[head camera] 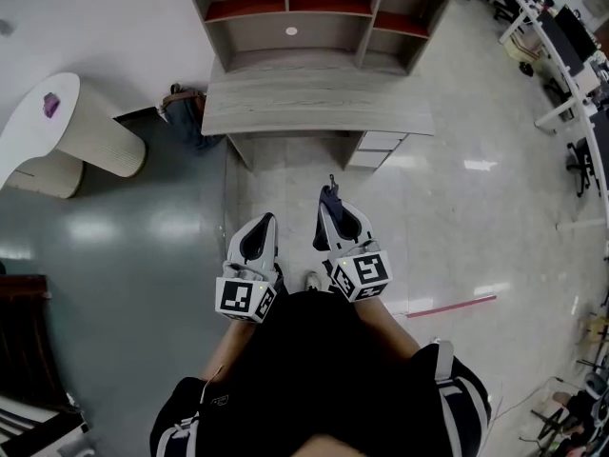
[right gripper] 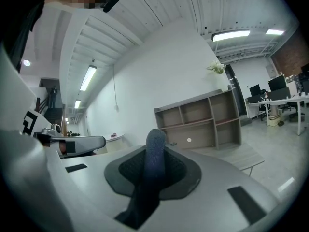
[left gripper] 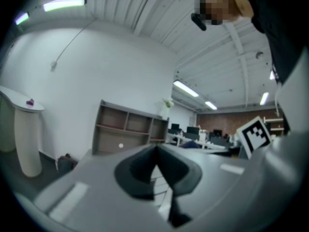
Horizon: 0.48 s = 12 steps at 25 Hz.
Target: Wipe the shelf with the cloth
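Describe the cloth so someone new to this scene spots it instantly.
Facing the grey wooden shelf unit on the grey wooden desk, the person holds two grey-white tongs low in front. The dark blue fabric cloth is the narrow strip pinched in the shut right tongs, poking past their tips; the left tongs are shut on nothing.

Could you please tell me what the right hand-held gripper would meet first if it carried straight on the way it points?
Probably the front edge of the grey desk, below the shelf unit. The floor between looks free, though depth is unclear.

Open shelf behind grey desk
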Tool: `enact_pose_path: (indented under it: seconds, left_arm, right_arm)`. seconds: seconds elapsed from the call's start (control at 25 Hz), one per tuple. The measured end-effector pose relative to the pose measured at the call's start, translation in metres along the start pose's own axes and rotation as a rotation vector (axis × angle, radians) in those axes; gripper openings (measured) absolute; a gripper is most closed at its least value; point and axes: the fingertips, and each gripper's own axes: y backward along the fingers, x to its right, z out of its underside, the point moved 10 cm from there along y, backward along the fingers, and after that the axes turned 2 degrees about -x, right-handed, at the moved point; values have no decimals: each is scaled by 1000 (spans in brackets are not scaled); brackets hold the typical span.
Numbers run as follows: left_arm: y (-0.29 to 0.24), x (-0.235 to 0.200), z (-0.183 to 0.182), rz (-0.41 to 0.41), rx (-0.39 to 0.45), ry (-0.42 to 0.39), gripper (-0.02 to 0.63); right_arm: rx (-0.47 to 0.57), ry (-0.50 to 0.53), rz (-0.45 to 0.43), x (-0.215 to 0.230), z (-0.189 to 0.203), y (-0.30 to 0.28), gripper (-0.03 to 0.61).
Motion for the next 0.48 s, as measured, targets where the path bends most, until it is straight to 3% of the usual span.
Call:
enact_pose_path:
  seconds: [0.2, 0.48]
  left_arm:
    - [-31, -34, 3, 20, -1, 0, 5]
    - [-74, -132, -16, 12, 19, -46, 6]
  right_arm:
    - [-8, 22, 31, 7, -8, -42, 54]
    - [-5, 37, 51, -9, -23, -140, 54]
